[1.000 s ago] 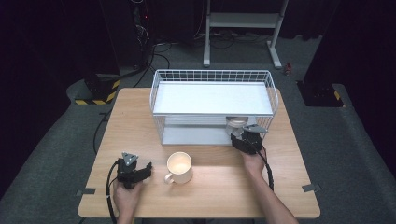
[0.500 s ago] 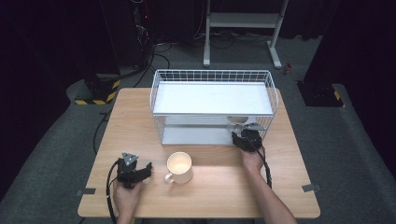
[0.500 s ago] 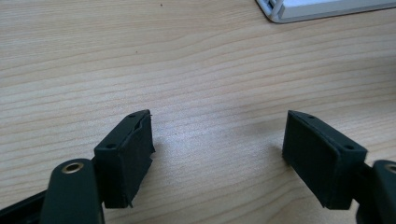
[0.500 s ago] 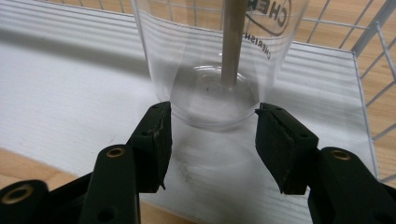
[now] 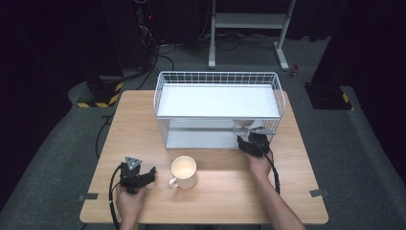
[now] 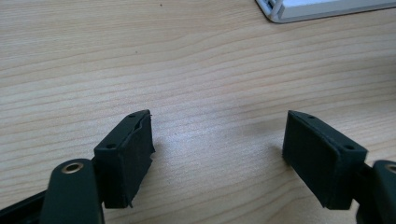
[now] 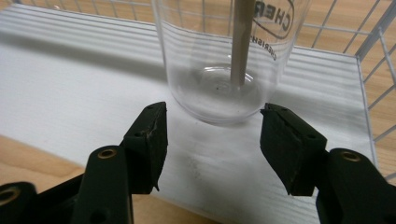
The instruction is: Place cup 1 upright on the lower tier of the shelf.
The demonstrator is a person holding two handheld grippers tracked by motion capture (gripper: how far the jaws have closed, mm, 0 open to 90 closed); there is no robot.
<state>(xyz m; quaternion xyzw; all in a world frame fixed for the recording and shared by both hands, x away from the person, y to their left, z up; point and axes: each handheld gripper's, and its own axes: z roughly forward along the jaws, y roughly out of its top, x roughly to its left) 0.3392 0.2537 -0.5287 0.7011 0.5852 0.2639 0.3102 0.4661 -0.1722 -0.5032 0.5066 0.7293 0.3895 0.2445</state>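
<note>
Where glass [image 7: 224, 60] rises, top cut off

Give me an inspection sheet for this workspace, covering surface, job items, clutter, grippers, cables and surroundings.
Surface: wooden table, bare wood around the items.
Job's things: clear glass on the wire rack's lower shelf; cream mug upright on the table.
Clutter: nothing seen.
Grippers: left gripper open over bare wood; right gripper open at the glass's base.
Cables: one cable trails from each gripper.
Surroundings: dark floor, metal stand, floor cables.
</note>
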